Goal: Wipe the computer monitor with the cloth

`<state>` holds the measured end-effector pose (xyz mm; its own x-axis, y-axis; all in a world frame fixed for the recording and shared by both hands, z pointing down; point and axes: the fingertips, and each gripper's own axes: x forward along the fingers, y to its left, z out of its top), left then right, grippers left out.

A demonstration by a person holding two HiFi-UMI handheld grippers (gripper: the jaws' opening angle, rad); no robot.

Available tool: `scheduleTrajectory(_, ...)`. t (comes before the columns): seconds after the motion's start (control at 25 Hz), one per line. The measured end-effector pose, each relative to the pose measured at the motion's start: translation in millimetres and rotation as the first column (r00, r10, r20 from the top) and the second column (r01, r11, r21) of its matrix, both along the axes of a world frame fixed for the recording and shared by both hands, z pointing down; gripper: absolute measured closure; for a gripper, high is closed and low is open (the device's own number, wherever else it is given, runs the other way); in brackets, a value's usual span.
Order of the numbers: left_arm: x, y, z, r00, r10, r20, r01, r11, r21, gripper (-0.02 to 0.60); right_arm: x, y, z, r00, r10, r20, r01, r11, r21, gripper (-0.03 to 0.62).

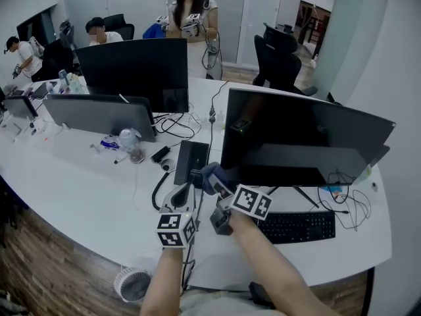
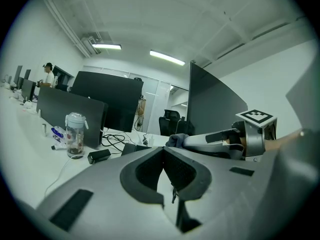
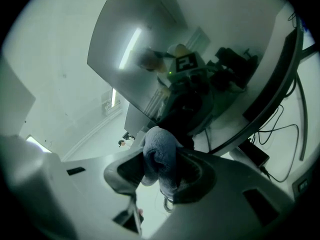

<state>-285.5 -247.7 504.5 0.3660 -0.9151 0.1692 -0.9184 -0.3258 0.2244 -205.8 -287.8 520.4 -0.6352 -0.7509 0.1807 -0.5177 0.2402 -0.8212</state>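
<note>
— Cloth (image 3: 158, 153)?
— Blue-grey, fuzzy, bunched into a wad. Clamped in right gripper (image 3: 161, 169), just by lower left corner of dark monitor (image 1: 296, 133).
— Left gripper (image 2: 163, 170)?
— 2 jaws together, nothing between, low beside the right.

Monitor (image 1: 302, 137): large, dark, curved panel, screen off, upright on the right side of the white desk (image 1: 79, 183). Cloth (image 3: 159, 156): blue-grey, thick, bunched into a wad, clamped between the jaws of the right gripper (image 3: 161, 176), just beside the monitor's lower left corner
</note>
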Motion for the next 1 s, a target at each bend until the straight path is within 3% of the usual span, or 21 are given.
scheduleTrajectory(1.0,1.2,-1.3,-29.1,1.000,0.011,0.001,-0.011,0.999,0.032,0.574,1.2,-10.6,-62.3,1.000,0.005,0.005,-0.006,0.996,0.087,0.444)
